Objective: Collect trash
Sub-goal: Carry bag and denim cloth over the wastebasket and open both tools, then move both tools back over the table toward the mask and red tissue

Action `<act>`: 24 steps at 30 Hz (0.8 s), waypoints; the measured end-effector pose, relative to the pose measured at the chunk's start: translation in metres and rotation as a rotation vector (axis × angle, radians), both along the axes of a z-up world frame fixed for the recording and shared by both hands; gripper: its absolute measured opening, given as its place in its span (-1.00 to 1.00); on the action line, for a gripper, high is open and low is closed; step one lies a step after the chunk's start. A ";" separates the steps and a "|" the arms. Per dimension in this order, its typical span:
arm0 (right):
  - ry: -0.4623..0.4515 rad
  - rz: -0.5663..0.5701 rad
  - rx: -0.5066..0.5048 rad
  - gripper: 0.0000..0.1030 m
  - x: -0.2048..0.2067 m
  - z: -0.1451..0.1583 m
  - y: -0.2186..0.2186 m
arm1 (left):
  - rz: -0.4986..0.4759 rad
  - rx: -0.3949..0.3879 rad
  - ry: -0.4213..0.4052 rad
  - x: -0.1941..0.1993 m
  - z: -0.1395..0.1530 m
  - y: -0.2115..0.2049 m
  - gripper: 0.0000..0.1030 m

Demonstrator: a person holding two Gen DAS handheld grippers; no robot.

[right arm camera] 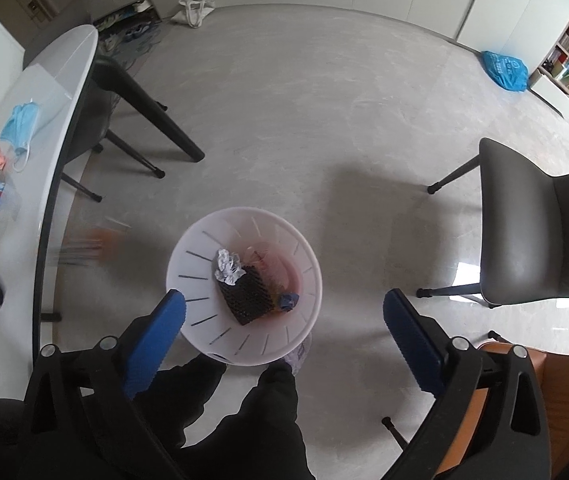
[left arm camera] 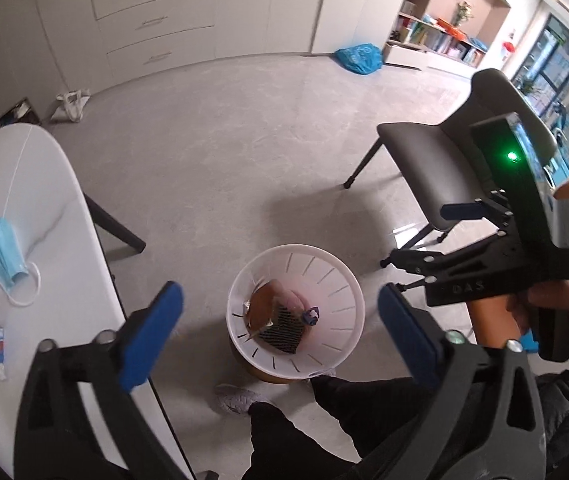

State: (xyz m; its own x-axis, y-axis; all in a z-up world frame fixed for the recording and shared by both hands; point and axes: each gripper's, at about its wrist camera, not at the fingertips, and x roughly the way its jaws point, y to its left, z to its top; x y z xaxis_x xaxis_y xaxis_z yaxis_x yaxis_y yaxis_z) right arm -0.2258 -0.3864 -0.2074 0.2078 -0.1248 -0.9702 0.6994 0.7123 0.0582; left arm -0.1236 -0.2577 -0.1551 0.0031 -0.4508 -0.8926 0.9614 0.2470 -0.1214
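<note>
While both claws hang over the white bin (right arm camera: 188,280) on the floor, the left claw (left arm camera: 280,332) and right claw (right arm camera: 284,340) stand spread wide with nothing between them. Crumpled paper (right arm camera: 228,266) and a black mesh piece (right arm camera: 246,294) lie inside; a blue face mask (left arm camera: 0,256) rests on the table (left arm camera: 56,208).

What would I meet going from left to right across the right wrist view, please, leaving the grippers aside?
Blue face mask on the white table → white trash bin on the floor → grey chair.
</note>
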 end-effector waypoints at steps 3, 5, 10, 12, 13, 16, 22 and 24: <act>0.004 0.001 0.002 0.93 0.003 0.000 0.001 | -0.006 0.013 -0.014 -0.002 0.000 -0.002 0.85; 0.004 0.005 0.003 0.93 0.005 0.001 0.002 | -0.003 0.025 -0.018 0.000 -0.001 -0.002 0.85; 0.000 0.022 0.003 0.93 0.012 0.002 0.006 | 0.018 0.018 -0.015 0.005 0.002 0.001 0.85; 0.001 0.031 0.002 0.93 0.016 0.003 0.009 | 0.026 0.016 -0.013 0.008 0.002 0.004 0.85; 0.001 0.037 0.002 0.93 0.017 0.003 0.010 | 0.031 0.015 -0.013 0.010 0.002 0.006 0.85; 0.003 0.051 0.000 0.93 0.022 0.004 0.012 | 0.041 0.014 -0.012 0.014 0.002 0.010 0.85; 0.001 0.069 -0.006 0.93 0.031 0.006 0.017 | 0.069 0.006 -0.010 0.021 0.005 0.017 0.85; -0.001 0.075 -0.007 0.93 0.034 0.007 0.019 | 0.079 0.005 -0.009 0.023 0.005 0.019 0.85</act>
State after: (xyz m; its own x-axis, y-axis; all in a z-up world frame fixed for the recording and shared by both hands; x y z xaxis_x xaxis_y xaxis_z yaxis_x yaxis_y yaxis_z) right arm -0.1920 -0.3675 -0.2001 0.2176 -0.1160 -0.9691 0.6438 0.7633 0.0533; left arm -0.1005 -0.2391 -0.1498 0.0468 -0.4441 -0.8948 0.9401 0.3224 -0.1109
